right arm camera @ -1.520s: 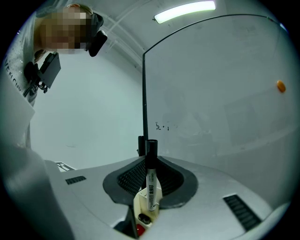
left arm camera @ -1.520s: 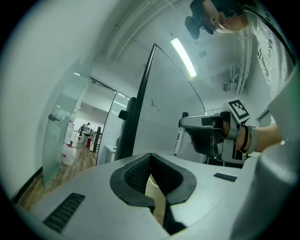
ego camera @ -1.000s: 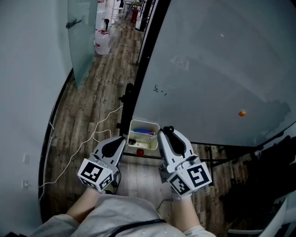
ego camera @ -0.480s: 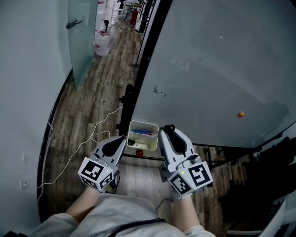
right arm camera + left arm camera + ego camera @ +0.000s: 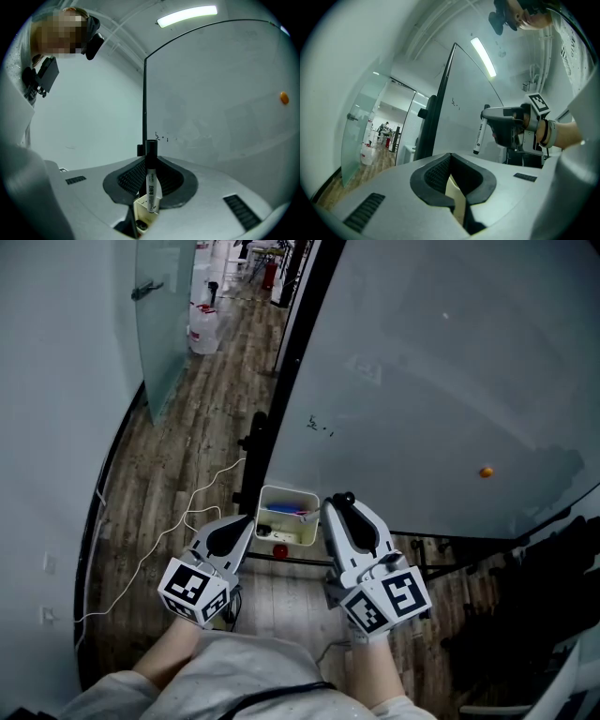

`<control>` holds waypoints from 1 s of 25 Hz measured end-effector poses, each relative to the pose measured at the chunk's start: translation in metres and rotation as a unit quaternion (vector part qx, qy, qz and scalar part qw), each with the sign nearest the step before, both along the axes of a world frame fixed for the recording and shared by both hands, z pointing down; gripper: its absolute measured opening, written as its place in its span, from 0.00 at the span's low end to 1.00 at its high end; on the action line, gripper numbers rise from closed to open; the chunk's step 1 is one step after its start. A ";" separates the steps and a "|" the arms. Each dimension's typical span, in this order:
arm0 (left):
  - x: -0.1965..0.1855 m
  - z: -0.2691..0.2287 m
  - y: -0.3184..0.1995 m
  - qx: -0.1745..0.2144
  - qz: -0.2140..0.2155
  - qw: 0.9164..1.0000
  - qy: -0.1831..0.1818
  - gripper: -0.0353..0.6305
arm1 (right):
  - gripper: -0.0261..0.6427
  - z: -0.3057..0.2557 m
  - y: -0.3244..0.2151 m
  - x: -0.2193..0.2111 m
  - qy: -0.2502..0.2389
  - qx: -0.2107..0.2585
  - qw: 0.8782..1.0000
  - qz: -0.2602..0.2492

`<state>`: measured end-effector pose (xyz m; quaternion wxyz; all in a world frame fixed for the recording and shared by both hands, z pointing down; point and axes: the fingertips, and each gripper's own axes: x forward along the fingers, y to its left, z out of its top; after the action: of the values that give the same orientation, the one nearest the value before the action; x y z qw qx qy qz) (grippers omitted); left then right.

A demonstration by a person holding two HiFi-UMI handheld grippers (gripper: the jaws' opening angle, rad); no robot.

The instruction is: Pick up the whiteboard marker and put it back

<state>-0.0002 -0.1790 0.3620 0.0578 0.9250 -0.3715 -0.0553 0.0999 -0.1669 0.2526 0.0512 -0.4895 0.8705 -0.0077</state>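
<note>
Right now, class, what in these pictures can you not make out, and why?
- Tray contents: head view, too small and dim to name.
- Scribble on the whiteboard: too small to read in every view.
- Marker: in the head view the right gripper hides nearly all of it.
- Orange dot on the whiteboard: too small to identify.

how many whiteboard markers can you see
1: the whiteboard marker, held upright by the right gripper. The white box below the whiteboard holds small blue and red items, possibly more markers.
</note>
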 end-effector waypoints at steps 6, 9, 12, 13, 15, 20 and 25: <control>-0.001 0.000 -0.001 -0.002 0.000 1.000 -0.002 0.07 | 0.15 0.002 -0.001 0.000 -0.001 -0.004 1.000 0.002; -0.002 0.002 -0.002 -0.004 0.001 1.000 -0.002 0.07 | 0.15 0.005 -0.002 -0.001 -0.002 -0.007 1.000 0.003; -0.003 0.004 -0.003 -0.006 0.002 1.000 -0.003 0.07 | 0.15 0.008 -0.003 -0.002 -0.002 -0.009 1.000 0.003; -0.003 0.005 -0.003 -0.007 0.002 1.000 -0.003 0.07 | 0.15 0.008 -0.003 -0.002 -0.002 -0.010 1.000 0.004; -0.004 0.005 -0.003 -0.007 0.003 1.000 -0.003 0.07 | 0.15 0.010 -0.003 -0.002 -0.002 -0.012 1.000 0.004; -0.006 0.008 -0.002 -0.013 0.005 1.000 -0.004 0.07 | 0.15 0.018 -0.004 -0.002 0.000 -0.021 1.000 0.010; -0.006 0.015 -0.003 -0.024 0.007 1.000 -0.007 0.07 | 0.15 0.034 -0.007 0.000 -0.001 -0.035 0.999 0.020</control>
<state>-0.0066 -0.1816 0.3771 0.0777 0.9264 -0.3663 -0.0396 0.0998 -0.1738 0.2867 0.0349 -0.5080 0.8598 -0.0378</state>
